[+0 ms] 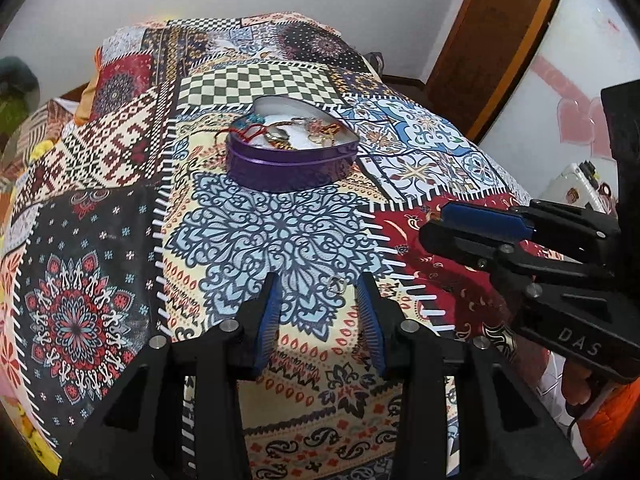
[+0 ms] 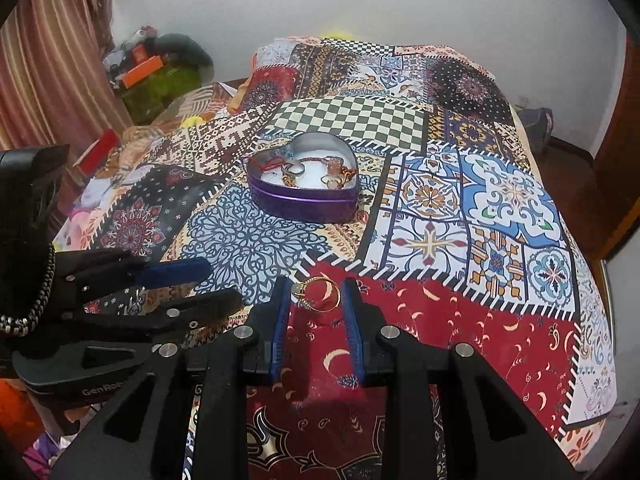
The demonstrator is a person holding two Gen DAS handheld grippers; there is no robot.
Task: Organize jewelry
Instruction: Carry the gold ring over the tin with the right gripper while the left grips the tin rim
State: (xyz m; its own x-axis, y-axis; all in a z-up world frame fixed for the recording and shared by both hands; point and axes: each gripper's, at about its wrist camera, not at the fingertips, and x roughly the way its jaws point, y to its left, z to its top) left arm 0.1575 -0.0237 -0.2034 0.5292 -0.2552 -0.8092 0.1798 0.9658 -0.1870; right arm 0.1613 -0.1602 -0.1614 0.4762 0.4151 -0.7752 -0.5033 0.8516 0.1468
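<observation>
**Fingers on both grippers: gold ring pinched on the right, silver piece loose on the left**

Fingers [image 2: 351, 304] of your right gripper [image 2: 316, 298] sit narrow w/ a gold ring [image 2: 320, 294] between the blue pads. Both sides of the band touch the pads near the tips, so it looks clamped, held above the red patch of the bedspread [image 2: 460, 320].

Your left gripper [image 1: 320, 292] is partly open. A small silver piece [image 1: 335, 285], prob. a ring, lies on the blue lace pattern of the bedspread between the tips, closer to the right-hand pad. Pads aren't touching it; nothing held.

Purple heart-shaped tin [image 1: 290, 164] stands open farther up the bed, beyond both grippers, just below the green checkered patch. Inside on white lining: a red thread, a few rings, gold chain bits, all tangled; can't tell exact count. In the right wrist view your left gripper shows at the left edge, well short of the tin.
</observation>
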